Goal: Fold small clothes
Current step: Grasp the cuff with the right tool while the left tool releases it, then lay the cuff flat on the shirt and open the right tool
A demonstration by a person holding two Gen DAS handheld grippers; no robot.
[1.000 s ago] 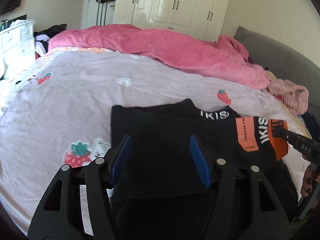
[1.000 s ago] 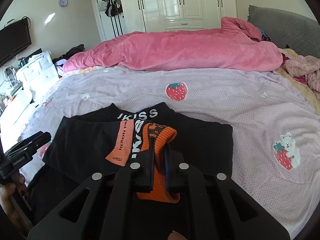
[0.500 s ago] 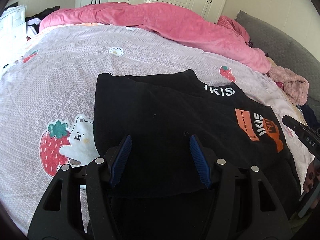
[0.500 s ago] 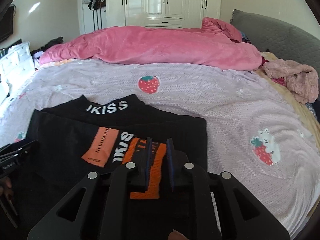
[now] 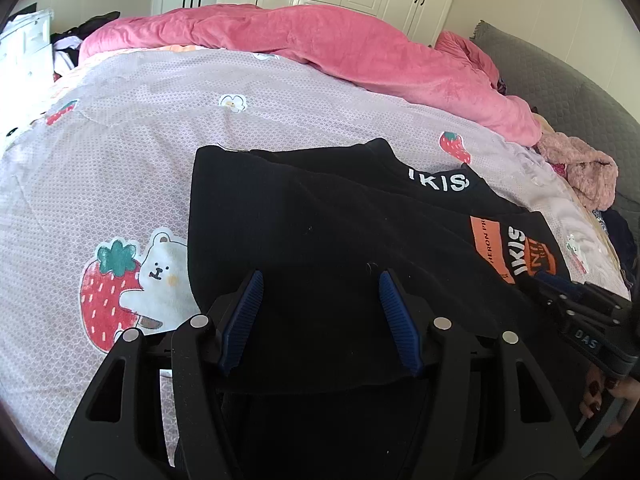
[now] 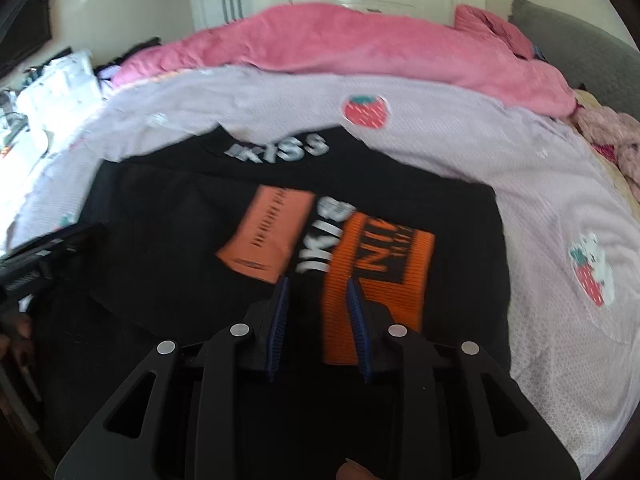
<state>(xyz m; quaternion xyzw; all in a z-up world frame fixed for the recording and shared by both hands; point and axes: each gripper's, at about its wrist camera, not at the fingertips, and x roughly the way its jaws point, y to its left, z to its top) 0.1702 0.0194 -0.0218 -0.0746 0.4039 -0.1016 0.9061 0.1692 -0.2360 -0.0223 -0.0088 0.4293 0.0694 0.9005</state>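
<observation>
Released since the earlier frame, the orange cuff (image 6: 384, 264) lies flat on the black garment (image 5: 320, 216). Right gripper (image 6: 320, 316) jaws have just been opening, nothing pinched. Left gripper (image 5: 320, 316) hangs half-open over the garment's near edge, empty.

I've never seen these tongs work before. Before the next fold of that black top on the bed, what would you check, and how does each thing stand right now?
1. Right tongs let go of the orange cuff: ok, the jaws have just been opening and the pads stand apart.
2. Left tongs free: ok, open, nothing pinched.
3. Black top lying flat on the bedsheet: ok, the sleeve is folded across it.
4. Near hem straight: cannot tell, the tongs hide it.
5. Pink duvet clear of the top: ok.
</observation>
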